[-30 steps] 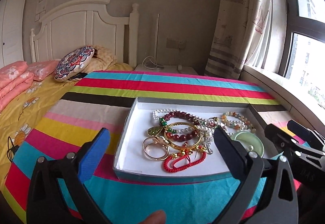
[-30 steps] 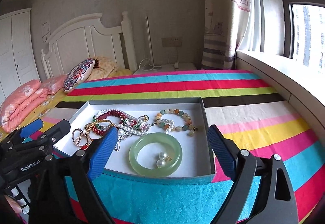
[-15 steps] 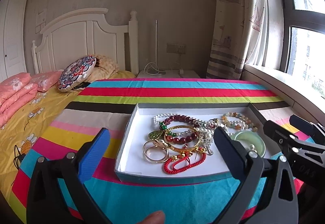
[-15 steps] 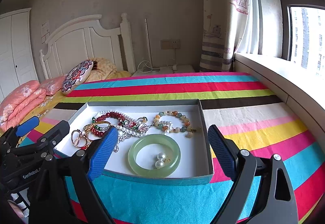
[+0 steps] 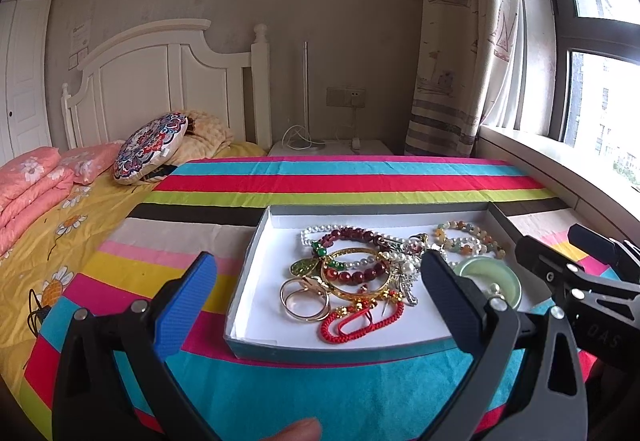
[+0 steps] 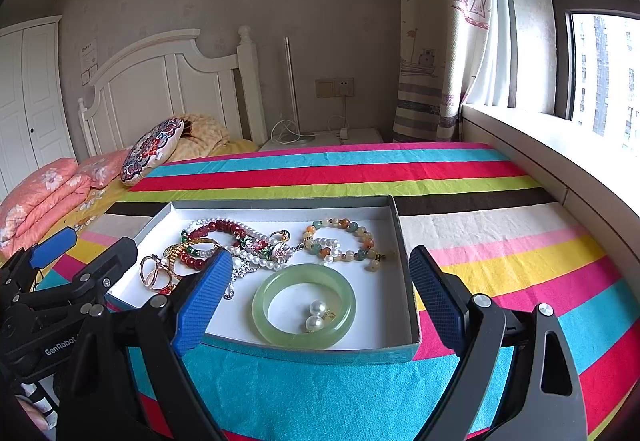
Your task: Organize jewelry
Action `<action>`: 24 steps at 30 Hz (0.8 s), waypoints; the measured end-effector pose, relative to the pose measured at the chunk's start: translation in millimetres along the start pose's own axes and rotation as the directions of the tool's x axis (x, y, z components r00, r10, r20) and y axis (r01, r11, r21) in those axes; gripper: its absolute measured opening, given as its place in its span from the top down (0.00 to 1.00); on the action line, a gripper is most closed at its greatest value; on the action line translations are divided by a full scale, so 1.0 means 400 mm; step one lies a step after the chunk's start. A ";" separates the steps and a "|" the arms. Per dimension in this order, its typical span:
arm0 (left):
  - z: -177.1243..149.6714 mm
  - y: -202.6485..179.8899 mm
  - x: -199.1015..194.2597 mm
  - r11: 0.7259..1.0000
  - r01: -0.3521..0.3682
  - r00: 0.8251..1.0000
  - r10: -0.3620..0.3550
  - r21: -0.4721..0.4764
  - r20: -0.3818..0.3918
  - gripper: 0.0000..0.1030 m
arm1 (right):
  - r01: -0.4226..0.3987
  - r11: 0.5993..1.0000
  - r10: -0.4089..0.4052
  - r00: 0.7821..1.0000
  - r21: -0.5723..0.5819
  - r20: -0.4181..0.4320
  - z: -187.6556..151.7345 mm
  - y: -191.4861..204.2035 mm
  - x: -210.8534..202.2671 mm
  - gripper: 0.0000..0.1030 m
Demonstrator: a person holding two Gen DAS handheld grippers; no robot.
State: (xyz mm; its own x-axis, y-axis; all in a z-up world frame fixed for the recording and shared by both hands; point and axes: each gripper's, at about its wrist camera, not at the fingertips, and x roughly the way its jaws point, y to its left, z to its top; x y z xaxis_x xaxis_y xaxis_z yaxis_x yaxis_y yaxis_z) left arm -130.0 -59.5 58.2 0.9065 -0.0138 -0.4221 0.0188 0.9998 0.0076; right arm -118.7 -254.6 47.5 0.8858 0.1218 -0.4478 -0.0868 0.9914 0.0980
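In the left wrist view, a hand-held gripper finger (image 5: 452, 305) at lower right hid part of the green bangle (image 5: 506, 281). A fingertip (image 5: 298, 433) was cut off by the bottom edge. The tangled bead strands (image 5: 360, 253) could not be told apart.

Right tool (image 6: 320, 295) hangs wide open over the shallow box (image 6: 404, 241): green bangle (image 6: 264, 307), two pearls (image 6: 316, 315) inside it, beads tangled behind.

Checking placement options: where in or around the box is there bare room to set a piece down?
Bare white floor lies along the box left wall, beside the gold rings. Striped cloth right of the box is bare. The tangled bracelets crowd the middle; the jade bangle fills the near right corner.
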 end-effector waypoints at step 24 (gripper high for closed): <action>0.002 0.000 -0.001 1.000 0.014 1.000 -0.014 -0.002 0.002 0.02 | 0.001 1.000 -0.001 1.000 0.005 -0.002 0.000 -0.003 0.002 0.16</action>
State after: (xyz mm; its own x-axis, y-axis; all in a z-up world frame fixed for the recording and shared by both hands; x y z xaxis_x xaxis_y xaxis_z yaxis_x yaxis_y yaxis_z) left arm -130.0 -59.5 59.3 0.9068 -0.0282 -0.4207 0.0309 0.9995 -0.0005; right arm -117.8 -255.6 47.0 0.8848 0.1211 -0.4500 -0.0840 0.9913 0.1016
